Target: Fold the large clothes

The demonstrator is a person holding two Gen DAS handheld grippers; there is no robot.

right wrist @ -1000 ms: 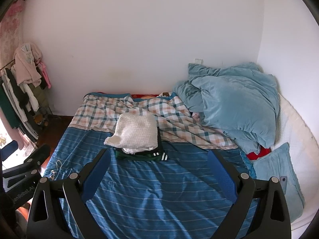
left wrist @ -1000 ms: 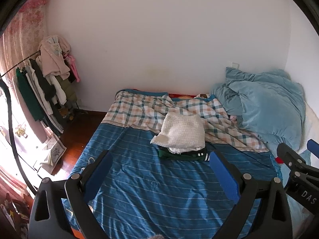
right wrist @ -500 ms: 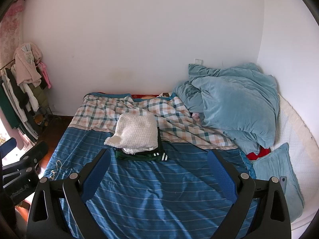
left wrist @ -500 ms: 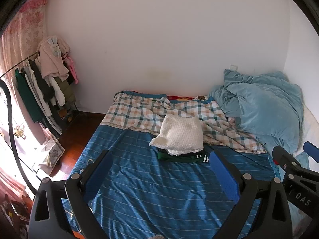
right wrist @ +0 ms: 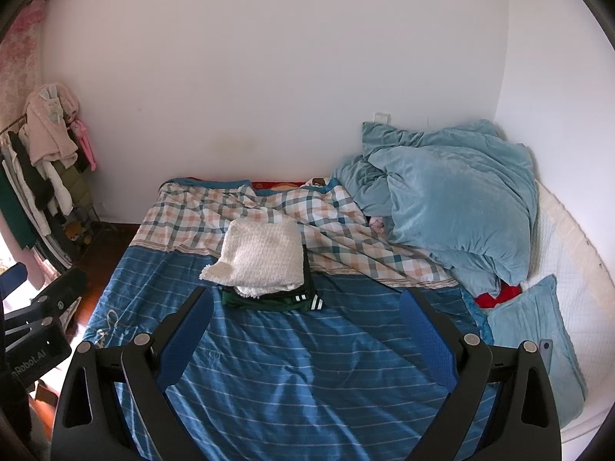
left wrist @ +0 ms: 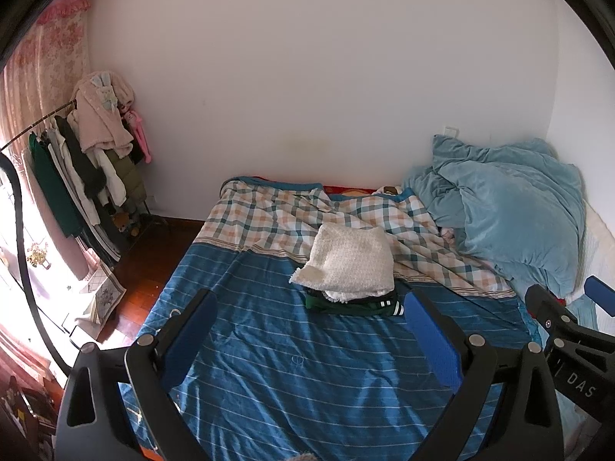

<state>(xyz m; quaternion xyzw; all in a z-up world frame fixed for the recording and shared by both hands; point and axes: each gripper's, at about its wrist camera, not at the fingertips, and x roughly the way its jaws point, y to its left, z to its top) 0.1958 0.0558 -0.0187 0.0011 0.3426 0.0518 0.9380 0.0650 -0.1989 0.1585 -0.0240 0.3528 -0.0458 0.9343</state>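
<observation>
We noted the folded stack [left wrist: 351, 269], cream knit over dark green garment, mid-bed on the blue sheet [left wrist: 307, 365], straight ahead and beyond both grippers, left gripper [left wrist: 307, 340] and right gripper [right wrist: 307, 336] spread wide, empty, about equally near.
</observation>
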